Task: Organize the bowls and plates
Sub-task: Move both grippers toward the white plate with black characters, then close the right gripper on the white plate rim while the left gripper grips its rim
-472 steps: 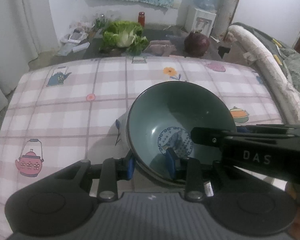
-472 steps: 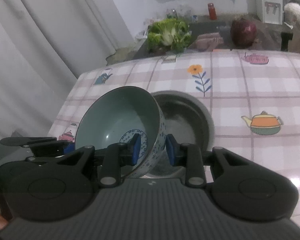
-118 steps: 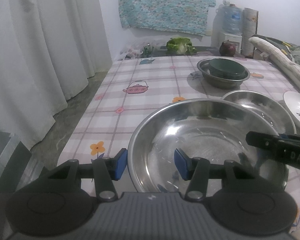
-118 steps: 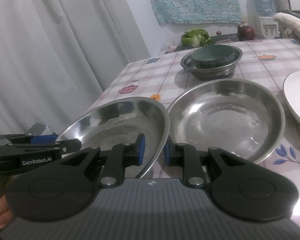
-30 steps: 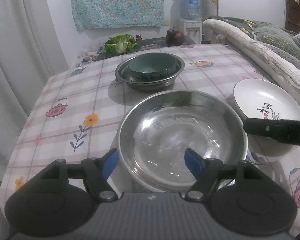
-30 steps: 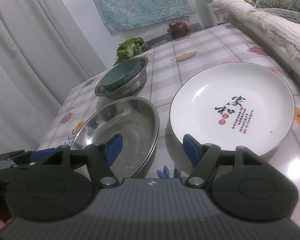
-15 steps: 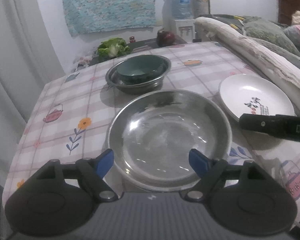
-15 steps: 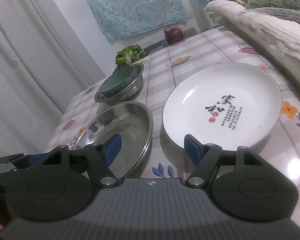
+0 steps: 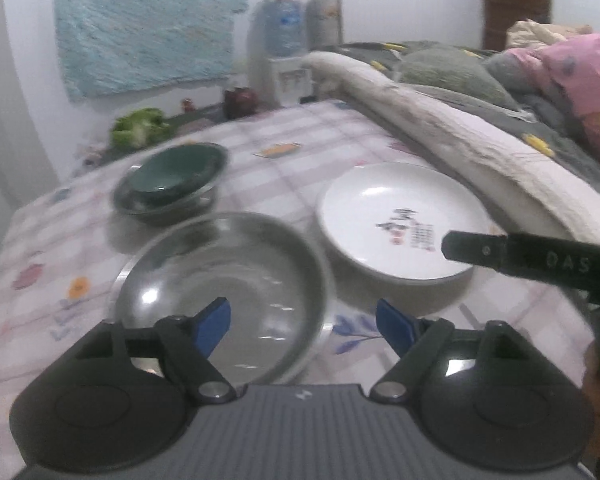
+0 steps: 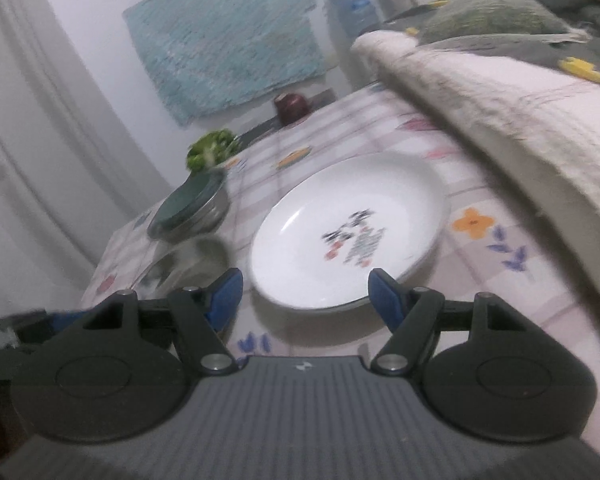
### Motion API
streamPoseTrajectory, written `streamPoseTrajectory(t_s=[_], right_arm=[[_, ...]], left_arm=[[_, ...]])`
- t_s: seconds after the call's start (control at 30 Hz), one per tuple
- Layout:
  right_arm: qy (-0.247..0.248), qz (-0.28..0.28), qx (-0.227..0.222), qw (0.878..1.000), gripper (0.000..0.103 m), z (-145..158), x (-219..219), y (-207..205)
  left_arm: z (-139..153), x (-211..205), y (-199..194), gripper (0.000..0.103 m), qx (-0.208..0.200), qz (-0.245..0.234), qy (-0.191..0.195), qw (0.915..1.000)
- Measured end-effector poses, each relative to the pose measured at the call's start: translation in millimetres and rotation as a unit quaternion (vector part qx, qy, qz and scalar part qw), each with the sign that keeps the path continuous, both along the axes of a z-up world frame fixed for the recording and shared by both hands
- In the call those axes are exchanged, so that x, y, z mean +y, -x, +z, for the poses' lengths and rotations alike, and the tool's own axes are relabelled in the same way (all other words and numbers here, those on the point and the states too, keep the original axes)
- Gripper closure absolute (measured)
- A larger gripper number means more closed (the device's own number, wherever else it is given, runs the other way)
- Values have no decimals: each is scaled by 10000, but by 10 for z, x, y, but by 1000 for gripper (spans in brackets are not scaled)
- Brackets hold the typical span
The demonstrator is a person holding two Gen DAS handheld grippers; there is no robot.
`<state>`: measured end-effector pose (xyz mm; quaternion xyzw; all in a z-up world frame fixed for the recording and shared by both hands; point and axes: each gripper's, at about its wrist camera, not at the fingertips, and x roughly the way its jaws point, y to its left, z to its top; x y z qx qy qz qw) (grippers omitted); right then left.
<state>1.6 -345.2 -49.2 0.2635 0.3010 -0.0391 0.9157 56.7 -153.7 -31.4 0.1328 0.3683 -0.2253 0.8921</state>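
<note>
A white plate (image 9: 396,220) with printed characters lies on the checked tablecloth at the right; it also shows in the right wrist view (image 10: 348,232). A wide steel basin (image 9: 220,292) sits left of it, also in the right wrist view (image 10: 188,264). Behind stands a steel bowl holding a green bowl (image 9: 172,176), also in the right wrist view (image 10: 192,204). My left gripper (image 9: 302,322) is open and empty over the basin's near right edge. My right gripper (image 10: 304,294) is open and empty, at the plate's near rim; it shows as a black bar in the left wrist view (image 9: 532,260).
A rolled cream blanket (image 9: 460,136) and bedding run along the table's right edge. Green vegetables (image 9: 140,130), a dark red round thing (image 9: 240,100) and a water dispenser (image 9: 284,48) stand beyond the table's far end. A curtain (image 10: 40,140) hangs at the left.
Both grippers have swung right. The plate is now centred before the right gripper and closer; the basin has slid left in both views. Both stay open.
</note>
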Motion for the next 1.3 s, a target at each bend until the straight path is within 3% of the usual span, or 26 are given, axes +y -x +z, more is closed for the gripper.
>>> streamPoseTrajectory(t_s=[0.23,0.3,0.4,0.6,0.9,1.13,1.3], right_arm=[[199,-274,67,9994,35,24,-398,-27],[285,-212,22,9994,38,60,-499,-59],[336,-40,51,9994,44,95,-643,-187],[591,329,159,9976,51,130,-844,-545],[860,646,481,9930,62,-85,-1004,-1093],[565,840,669,9926,78,-285,-1190,-1388],[406,978,733,9917,91,-398,-1230,-1439]], left_arm=[[-79,-263,-18,24,168,-101,579,9981],[-139,-344,-56,24,297,-91,639,9975],[-208,-442,-106,35,426,-13,660,9969],[-270,-515,-140,36,496,298,929,9940],[-466,-676,-291,36,677,596,727,9933],[-565,-800,-395,47,699,591,500,9945],[-591,-834,-459,48,699,625,481,9944]])
